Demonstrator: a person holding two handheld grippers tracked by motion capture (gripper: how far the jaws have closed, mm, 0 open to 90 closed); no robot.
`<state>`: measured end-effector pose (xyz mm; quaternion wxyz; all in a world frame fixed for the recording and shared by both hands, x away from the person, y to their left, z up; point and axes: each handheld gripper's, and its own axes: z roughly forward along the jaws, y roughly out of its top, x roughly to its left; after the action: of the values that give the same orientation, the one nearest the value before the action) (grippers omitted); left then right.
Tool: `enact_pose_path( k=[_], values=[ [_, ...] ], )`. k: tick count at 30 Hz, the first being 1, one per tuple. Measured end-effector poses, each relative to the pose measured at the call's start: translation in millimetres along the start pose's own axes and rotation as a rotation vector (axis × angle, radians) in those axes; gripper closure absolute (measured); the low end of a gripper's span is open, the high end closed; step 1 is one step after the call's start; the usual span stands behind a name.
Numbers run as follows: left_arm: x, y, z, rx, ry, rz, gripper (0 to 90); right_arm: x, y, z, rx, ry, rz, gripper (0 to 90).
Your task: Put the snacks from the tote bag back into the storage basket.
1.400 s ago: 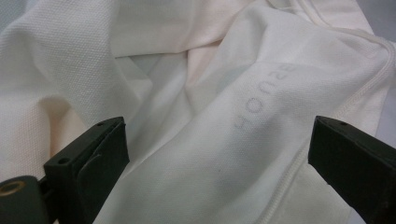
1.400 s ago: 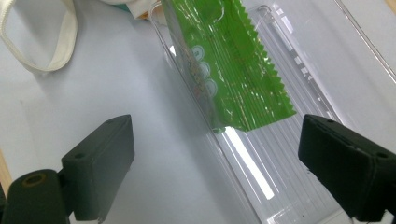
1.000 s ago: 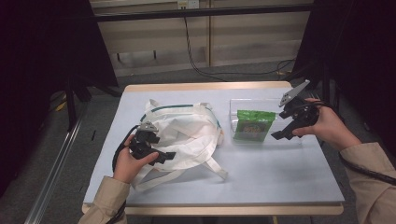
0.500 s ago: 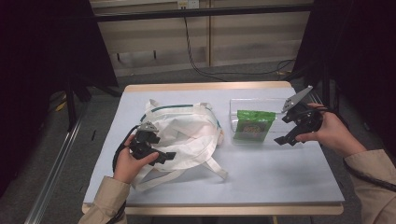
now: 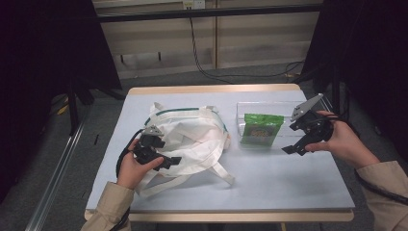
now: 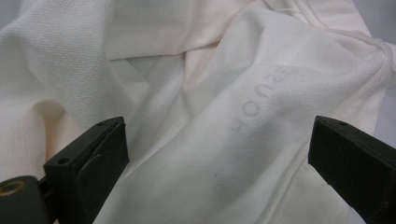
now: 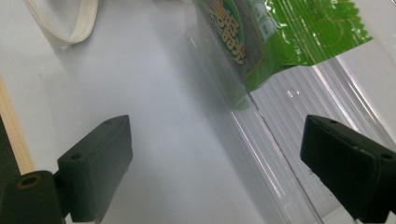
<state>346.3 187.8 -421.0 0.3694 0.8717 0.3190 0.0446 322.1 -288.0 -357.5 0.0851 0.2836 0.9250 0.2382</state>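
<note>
A cream cloth tote bag [image 5: 192, 139] lies crumpled on the left half of the table, with faint grey lettering on it in the left gripper view [image 6: 254, 107]. My left gripper [image 5: 166, 160] hovers over its near left part, open, jaws wide above the fabric [image 6: 219, 154]. A green snack packet [image 5: 261, 129] lies in a clear plastic tray [image 5: 250, 108] at the right. My right gripper [image 5: 294, 147] is held just right of the tray, open, with nothing between its jaws; the packet [image 7: 280, 37] and the tray's wall [image 7: 275, 154] lie ahead of it.
The pale table top [image 5: 269, 183] has bare room in front of the tray and bag. The bag's straps [image 5: 221, 173] trail toward the front edge; one loop [image 7: 65, 23] lies on the table. Black cables [image 5: 207, 67] run along the floor behind the table.
My right gripper has dropped lower and drawn slightly toward the front edge, staying open. The left gripper and the bag have not moved.
</note>
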Motion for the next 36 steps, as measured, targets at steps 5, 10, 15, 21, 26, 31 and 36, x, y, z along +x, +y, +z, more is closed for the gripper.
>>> enact_pose_path(
  k=[5,10,15,21,26,31,36],
  values=[
    [-0.2,0.0,0.1,0.003,0.000,0.000,5.0,4.4,-3.8,2.7,-0.012,0.011,-0.017,8.1],
    [-0.2,0.1,-0.3,-0.003,0.001,0.002,5.0,7.4,-6.1,3.5,-0.026,0.015,-0.015,8.1],
    [-0.2,0.1,-0.2,-0.001,0.002,0.002,5.0,13.0,-7.3,5.1,-0.047,0.019,-0.030,8.1],
    [-0.3,0.0,-0.2,-0.003,0.000,0.002,5.0,18.8,-8.9,9.0,-0.046,0.026,-0.029,8.0],
    [-0.3,0.0,-0.2,-0.002,0.000,0.001,5.0,21.9,-11.3,13.9,-0.047,0.023,-0.052,8.0],
    [-0.4,-0.2,0.3,-0.001,-0.002,-0.001,5.0,24.7,-14.2,17.3,-0.062,0.034,-0.042,8.0],
    [-0.5,-0.1,0.2,0.003,0.002,0.001,5.0,26.7,-17.6,21.1,-0.079,0.037,-0.039,8.0]
  ],
)
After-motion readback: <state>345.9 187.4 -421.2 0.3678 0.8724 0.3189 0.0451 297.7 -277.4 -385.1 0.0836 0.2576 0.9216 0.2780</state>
